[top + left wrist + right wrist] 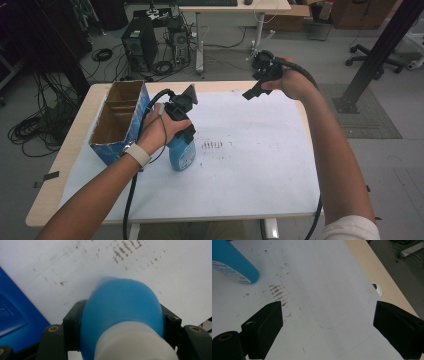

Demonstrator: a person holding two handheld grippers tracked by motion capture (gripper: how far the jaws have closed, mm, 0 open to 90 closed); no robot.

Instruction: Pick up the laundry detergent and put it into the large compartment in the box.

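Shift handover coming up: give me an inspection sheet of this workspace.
Surface: table under a white sheet with brown smudges.
Job's things: blue bottle standing upright beside an open cardboard box.
Clutter: nothing seen.
Grippers: left gripper shut on the bottle; right gripper open, holding nothing, above the sheet.
Cables: gripper cable trailing off the near edge.
Surroundings: computer tower, floor cables, office chair base.

My left claw (pixel 186 131) clamps the blue plastic spray bottle (pixel 181 154), standing on the white paper sheet (pixel 250 170) covering the counter (pixel 75 135). Open blue cardboard box (pixel 120 120) just left of it. My right claw (pixel 256 90) hovers over the far right.
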